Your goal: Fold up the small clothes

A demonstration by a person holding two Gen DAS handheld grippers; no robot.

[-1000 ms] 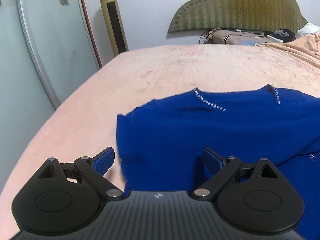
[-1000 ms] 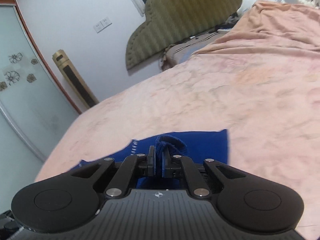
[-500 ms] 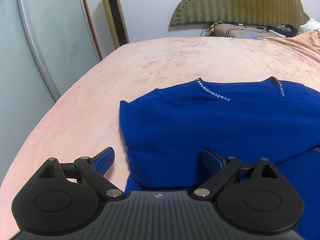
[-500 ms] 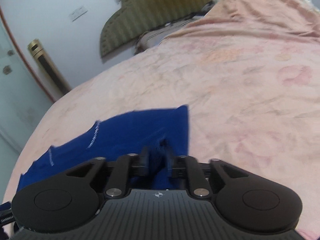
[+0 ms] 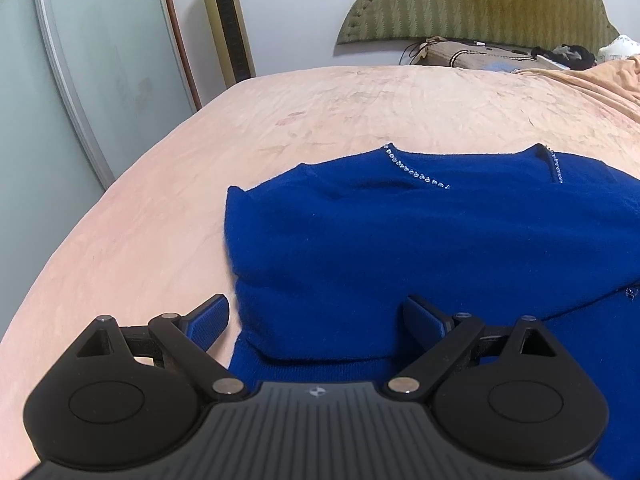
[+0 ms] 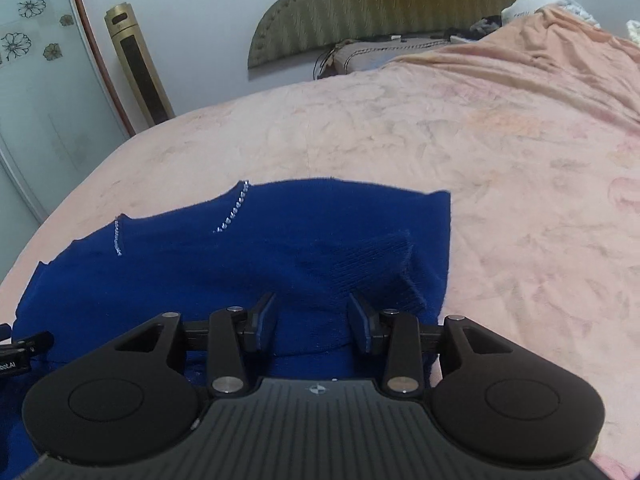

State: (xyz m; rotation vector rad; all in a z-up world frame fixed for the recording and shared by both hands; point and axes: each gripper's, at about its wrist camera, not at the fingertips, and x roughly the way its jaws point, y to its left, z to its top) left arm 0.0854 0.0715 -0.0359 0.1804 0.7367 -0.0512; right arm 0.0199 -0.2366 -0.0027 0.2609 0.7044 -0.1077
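At the right wrist view's left edge, a black part carries white lettering cut off to "ot.AI". The royal-blue knitted sweater with a rhinestone-trimmed neckline [image 5: 420,240] lies partly folded on the peach plush bed cover [image 5: 360,108], its near hem hidden behind both tools. The left gripper [image 5: 316,322] stands wide, holding nothing. The right gripper [image 6: 313,322] is opening, its fingers [image 6: 362,320] clear of the ribbed cuff.

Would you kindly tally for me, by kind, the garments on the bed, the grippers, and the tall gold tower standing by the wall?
Blue sweater: 1, lying on the pink bed
Grippers: 2, left gripper open, right gripper with jaws opening over the sweater's sleeve
Gold tower: 1
Total: 4
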